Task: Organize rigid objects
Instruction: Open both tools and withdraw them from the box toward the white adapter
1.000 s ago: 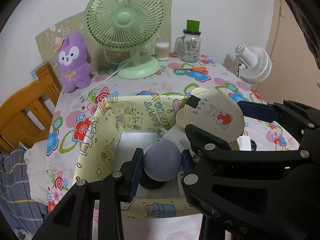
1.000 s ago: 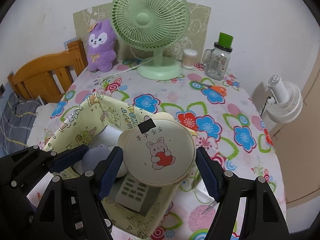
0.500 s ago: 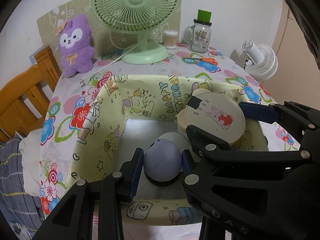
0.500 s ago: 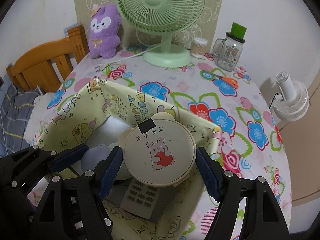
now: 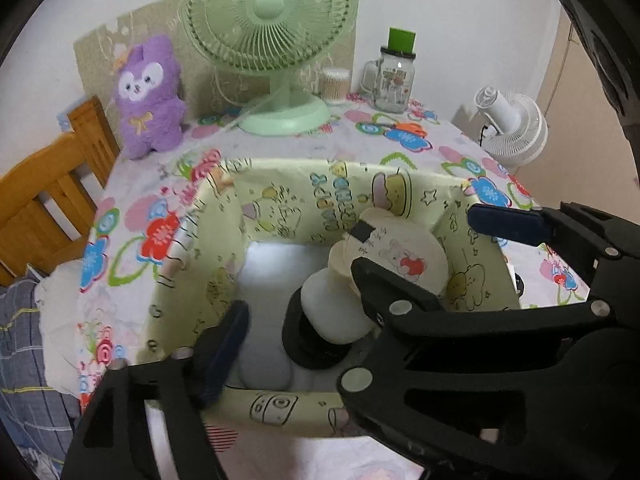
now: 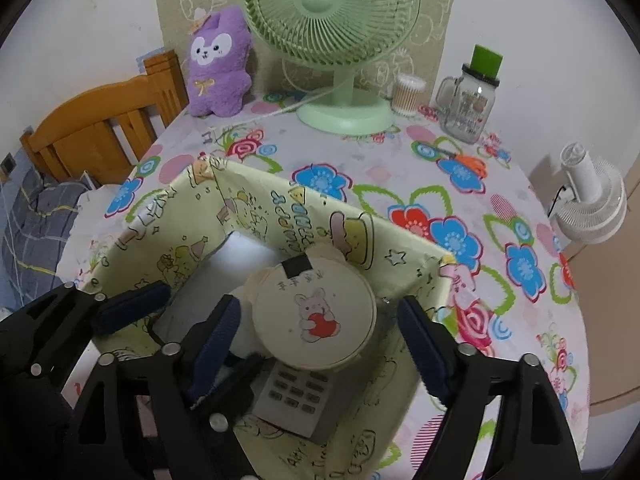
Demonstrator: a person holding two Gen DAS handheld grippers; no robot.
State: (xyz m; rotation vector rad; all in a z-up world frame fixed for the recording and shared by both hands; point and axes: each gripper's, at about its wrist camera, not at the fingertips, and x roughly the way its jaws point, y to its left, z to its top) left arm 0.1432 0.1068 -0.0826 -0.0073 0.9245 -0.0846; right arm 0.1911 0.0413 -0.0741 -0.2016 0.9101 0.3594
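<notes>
BOX (image 5: 288, 196) on tabletop (image 6: 400, 184) | LEFT GRIPPER (image 5: 304, 320) jaws wide, empty over ball (image 5: 264, 368) inside box | RIGHT GRIPPER (image 6: 320, 336) jaws wide around bunny case (image 6: 314, 318), contact unclear | ADVICE: lift both straight up, clear of walls.

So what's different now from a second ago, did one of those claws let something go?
Yes. The left gripper, shut on the purple ball a second ago, has spread its jaws and dropped it into the yellow box, where it lies low beside a white bottle. The right gripper has also gone down into the box, its jaws apart around the round bunny case. Fan and jar have not moved.
</notes>
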